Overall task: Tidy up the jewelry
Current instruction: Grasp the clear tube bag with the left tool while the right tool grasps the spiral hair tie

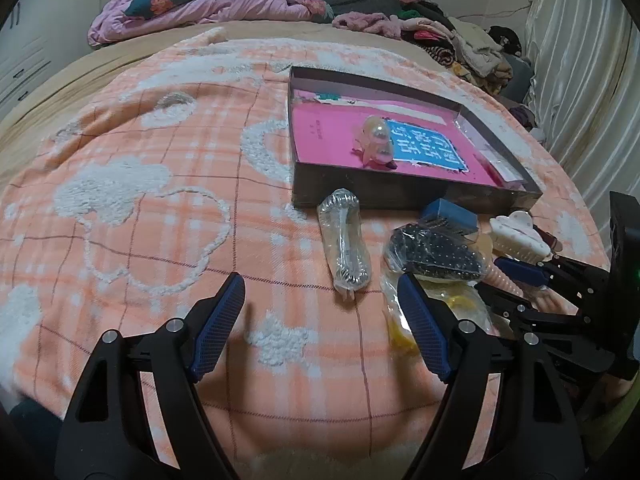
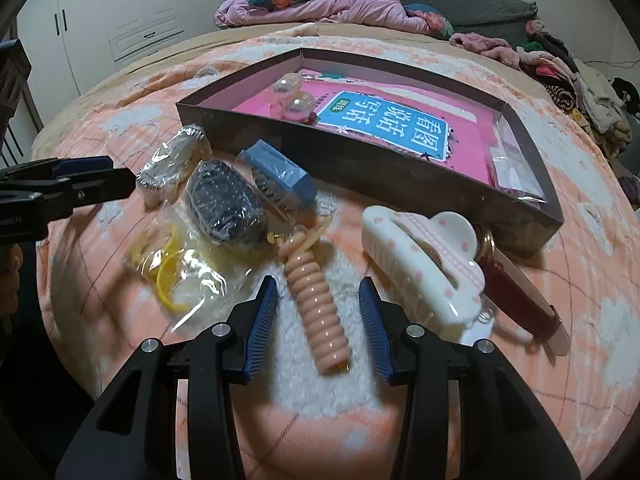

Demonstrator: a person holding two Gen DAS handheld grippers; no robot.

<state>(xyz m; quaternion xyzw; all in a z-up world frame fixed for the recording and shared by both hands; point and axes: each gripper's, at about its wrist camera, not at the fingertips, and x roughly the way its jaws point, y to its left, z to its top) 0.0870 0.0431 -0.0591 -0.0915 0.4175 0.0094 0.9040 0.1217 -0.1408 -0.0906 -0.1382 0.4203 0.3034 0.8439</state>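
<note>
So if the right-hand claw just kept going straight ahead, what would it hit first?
Most likely the pink spiral hair tie, lying between the open right gripper's fingers. Beyond it sits the dark box; depth is hard to judge here.

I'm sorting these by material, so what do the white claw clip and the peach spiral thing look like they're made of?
Claw clip: looks like glossy hard plastic, cream with pink dots, with sharp highlights. Spiral piece: smooth peach coil with a soft sheen, likely plastic or rubbery; can't tell which.

Rumpled pink bedding (image 1: 208,8), clothes pile (image 1: 472,48), perhaps 1 wardrobe (image 2: 120,16).
</note>
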